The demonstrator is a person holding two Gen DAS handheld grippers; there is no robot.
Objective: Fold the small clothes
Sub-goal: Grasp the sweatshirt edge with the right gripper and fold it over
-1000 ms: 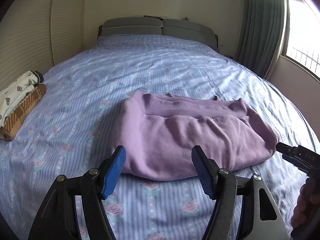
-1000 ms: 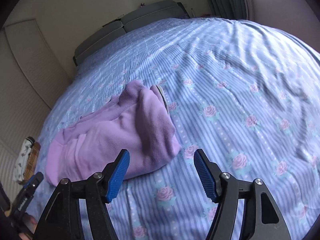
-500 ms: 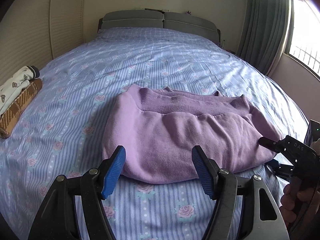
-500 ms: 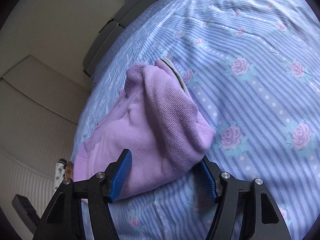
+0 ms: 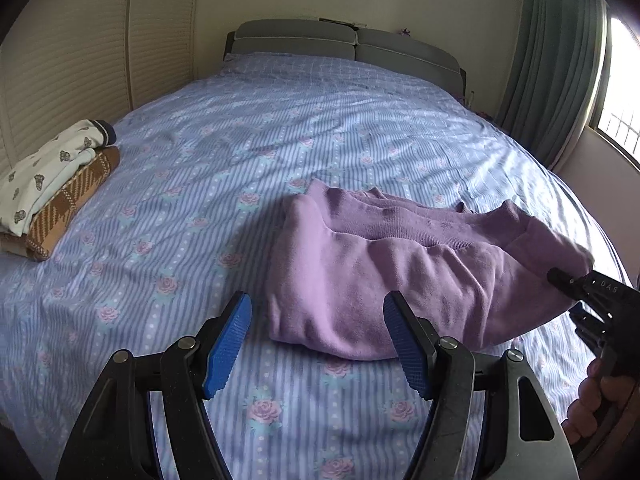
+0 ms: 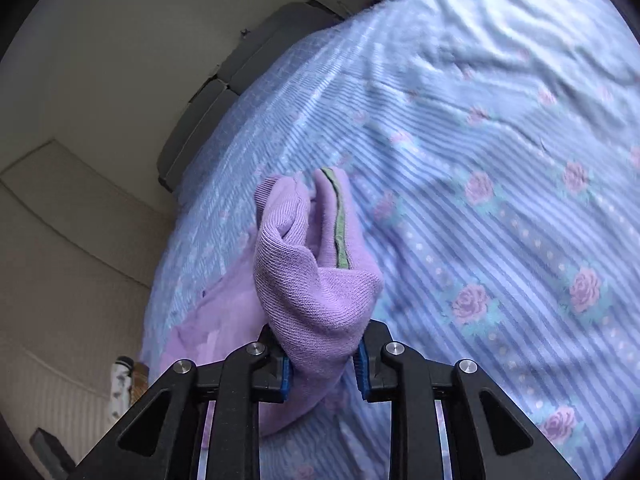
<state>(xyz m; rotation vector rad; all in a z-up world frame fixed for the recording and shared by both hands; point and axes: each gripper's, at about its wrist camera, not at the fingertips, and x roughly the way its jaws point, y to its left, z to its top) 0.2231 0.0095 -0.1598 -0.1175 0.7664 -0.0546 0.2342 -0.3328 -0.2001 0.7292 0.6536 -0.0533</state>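
A folded purple sweatshirt (image 5: pixel 400 272) lies on the bed, right of centre in the left wrist view. My left gripper (image 5: pixel 316 344) is open and empty just in front of its near left corner. My right gripper (image 6: pixel 322 364) is shut on the sweatshirt's right end (image 6: pixel 316 280), which bunches up between the blue pads and lifts off the sheet. The right gripper also shows at the right edge of the left wrist view (image 5: pixel 592 296), at the sweatshirt's right end, with the person's hand behind it.
The bed has a blue striped rose-print sheet (image 5: pixel 280 140) and a grey headboard (image 5: pixel 344 44). A stack of folded clothes (image 5: pixel 52 188), white print on brown check, lies at the bed's left edge. A curtain (image 5: pixel 552 72) and window are at the right.
My right gripper moved in on the sweatshirt's right end and closed on it, lifting that end. My left gripper shifted left and stayed open.
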